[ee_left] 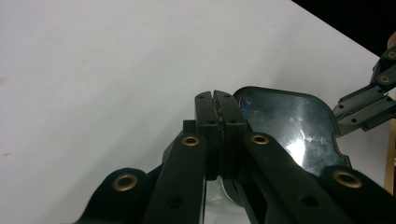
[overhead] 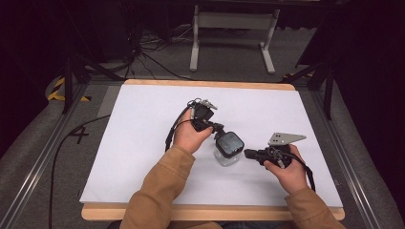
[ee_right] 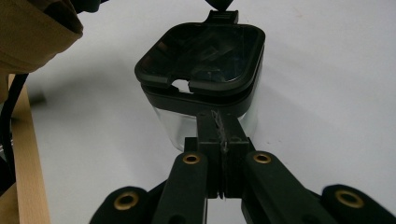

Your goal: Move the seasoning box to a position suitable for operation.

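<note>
Container (overhead: 228, 148) sits between both shut claws — left (overhead: 220, 130), right (overhead: 248, 153).

Bright table (overhead: 143, 143), dark surroundings; glare on lid (ee_left: 299, 126); near fingers perhaps blurred.

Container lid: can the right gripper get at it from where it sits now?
Probably yes. The right gripper, jaws shut, sits right beside the clear container, its tips at the black lid's rim. Only the left gripper, on the far side, is close.
</note>
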`<state>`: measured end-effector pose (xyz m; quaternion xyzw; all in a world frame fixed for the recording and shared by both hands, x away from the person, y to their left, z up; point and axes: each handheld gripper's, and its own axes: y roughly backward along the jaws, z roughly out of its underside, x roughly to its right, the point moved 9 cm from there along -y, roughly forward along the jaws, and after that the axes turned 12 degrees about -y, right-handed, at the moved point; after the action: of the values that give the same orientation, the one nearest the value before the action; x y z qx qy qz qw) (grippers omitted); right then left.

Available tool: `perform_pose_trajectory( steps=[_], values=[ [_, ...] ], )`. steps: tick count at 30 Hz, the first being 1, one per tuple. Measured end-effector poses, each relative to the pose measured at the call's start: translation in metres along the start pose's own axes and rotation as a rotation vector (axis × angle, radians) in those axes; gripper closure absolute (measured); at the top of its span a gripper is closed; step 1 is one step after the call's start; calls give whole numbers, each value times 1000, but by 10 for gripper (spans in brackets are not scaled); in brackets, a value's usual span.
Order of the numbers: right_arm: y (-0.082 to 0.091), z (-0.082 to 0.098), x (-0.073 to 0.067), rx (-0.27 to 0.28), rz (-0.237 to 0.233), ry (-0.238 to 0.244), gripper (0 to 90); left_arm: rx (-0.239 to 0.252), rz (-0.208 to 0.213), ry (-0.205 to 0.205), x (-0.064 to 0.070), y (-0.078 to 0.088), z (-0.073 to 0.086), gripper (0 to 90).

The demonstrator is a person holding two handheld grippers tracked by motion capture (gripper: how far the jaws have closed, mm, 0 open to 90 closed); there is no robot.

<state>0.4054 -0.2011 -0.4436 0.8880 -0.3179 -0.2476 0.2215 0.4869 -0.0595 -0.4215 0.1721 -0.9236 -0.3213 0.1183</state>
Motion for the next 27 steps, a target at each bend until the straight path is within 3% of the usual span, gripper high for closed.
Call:
perform_pose_trajectory(
  steps=[9, 12, 21, 27],
  values=[
    [-6, -4, -2, 20, -5, 8, 896, 2, -9, -2, 1, 1, 1, 899],
    [-6, -6, -3, 26, -5, 13, 897, -6, -34, -20, 2, 2, 0, 895],
    [-4, -14, -6, 44, -16, 30, 897, 22, -49, -48, 19, 27, -5, 890],
    [-3, -25, -8, 69, -27, 39, 897, -23, -16, -67, 37, 39, 0, 893]
  ],
)
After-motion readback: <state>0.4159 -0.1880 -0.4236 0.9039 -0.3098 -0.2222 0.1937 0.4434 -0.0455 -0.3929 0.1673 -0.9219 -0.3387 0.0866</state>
